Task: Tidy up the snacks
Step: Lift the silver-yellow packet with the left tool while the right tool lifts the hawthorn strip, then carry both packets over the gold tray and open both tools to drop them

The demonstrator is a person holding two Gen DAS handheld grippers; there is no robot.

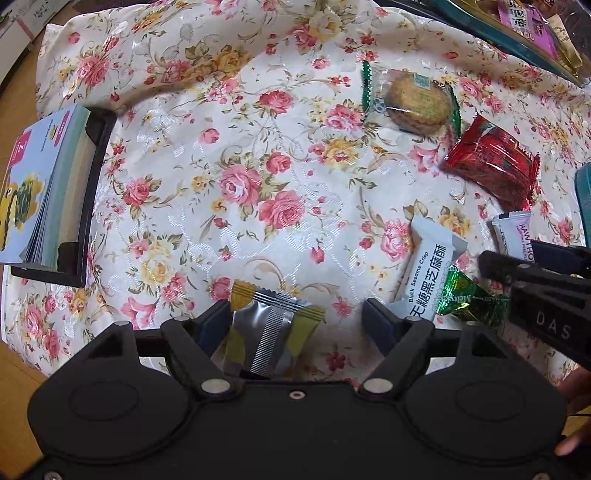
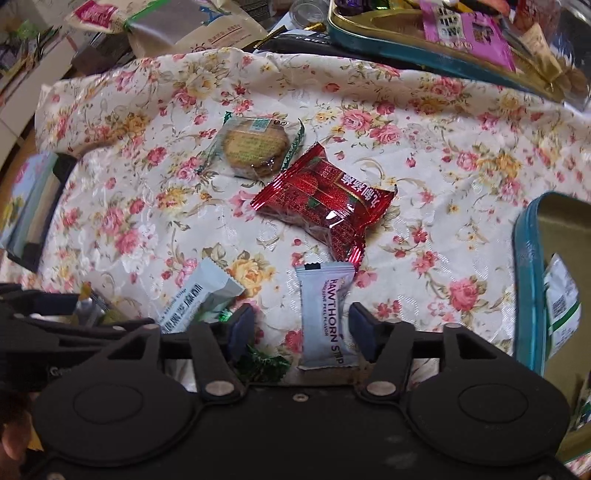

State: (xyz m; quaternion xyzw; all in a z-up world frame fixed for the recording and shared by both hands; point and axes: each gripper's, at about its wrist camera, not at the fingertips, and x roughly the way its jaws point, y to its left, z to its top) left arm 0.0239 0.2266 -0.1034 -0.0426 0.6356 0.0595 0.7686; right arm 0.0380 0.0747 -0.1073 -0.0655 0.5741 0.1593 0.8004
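Observation:
My left gripper [image 1: 297, 321] stands open and points down at the floral cloth [image 1: 258, 166]. A silver and yellow packet [image 1: 266, 336] lies between its fingers, close to the left one. My right gripper [image 2: 303, 326] is open over a pale Hawthorn strip packet [image 2: 325, 317], which lies nearer its right finger; a green candy [image 2: 266, 363] lies by the left finger. Further out lie a white black-sesame crisp packet [image 2: 195, 299], a red packet [image 2: 325, 199] and a cookie in clear wrap [image 2: 255, 147].
A teal tin tray [image 2: 388, 40] with several snacks sits at the back right. Another teal tin [image 2: 528, 280] stands at the right edge. A black holder [image 1: 85, 206] with a stack of cards [image 1: 40, 184] sits left. Bags [image 2: 192, 29] lie beyond the cloth.

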